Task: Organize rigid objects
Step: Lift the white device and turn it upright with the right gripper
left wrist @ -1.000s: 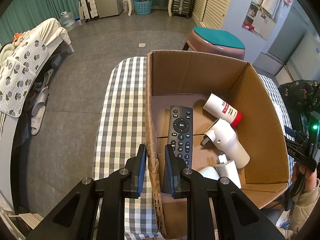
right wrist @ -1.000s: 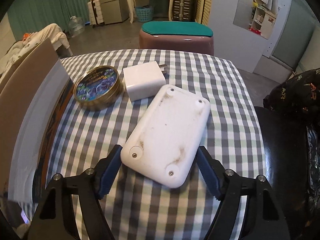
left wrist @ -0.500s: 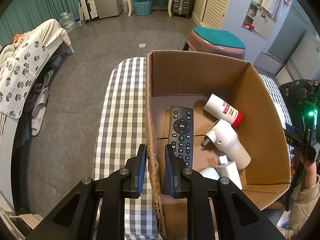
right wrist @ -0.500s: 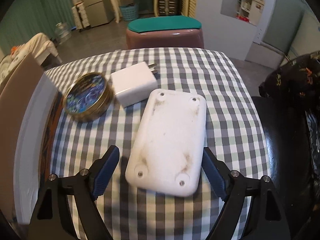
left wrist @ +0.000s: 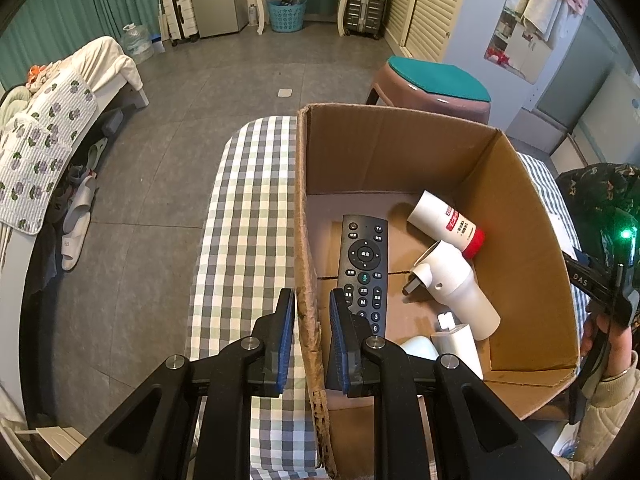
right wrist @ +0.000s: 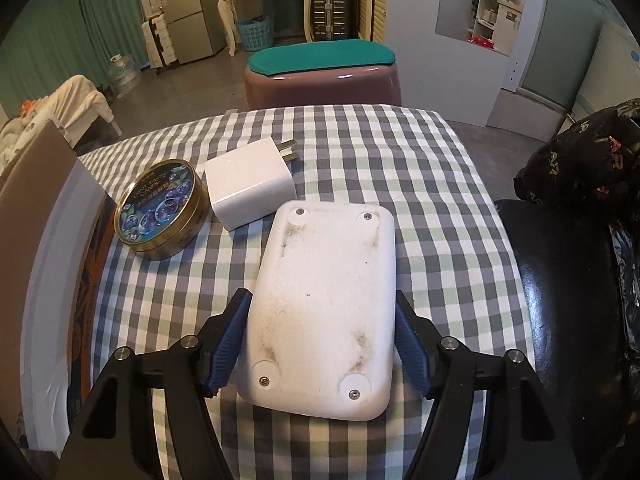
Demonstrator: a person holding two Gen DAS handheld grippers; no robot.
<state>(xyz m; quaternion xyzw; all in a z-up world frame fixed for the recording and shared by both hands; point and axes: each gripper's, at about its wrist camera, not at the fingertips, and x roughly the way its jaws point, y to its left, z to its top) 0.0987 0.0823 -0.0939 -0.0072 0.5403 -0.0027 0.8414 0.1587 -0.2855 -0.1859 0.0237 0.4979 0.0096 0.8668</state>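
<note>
Evidently, the cardboard box [left wrist: 516, 240] wall was straddled by the nearly closed left tongs [left wrist: 310, 336], while the white device [right wrist: 324, 304] on the tabletop [right wrist: 432, 208] was bracketed, ungripped, by the open right tongs [right wrist: 322, 344], so closing appeared to be called for next.

Both views are fisheye, with black vignette corners and straight lines bowing toward the rim. The left wrist view is evenly bright under soft, diffuse room light; the brown cardboard box [left wrist: 400, 160] casts faint shadows on its inner floor, and a green indicator light [left wrist: 626, 234] blooms at the right edge. The right wrist view is dimmer and cooler, with a soft shadow under the white rounded plastic slab [right wrist: 324, 304] and specular glare on the glossy black surface [right wrist: 560, 300] at the right. Both are sharp in the centre.
</note>
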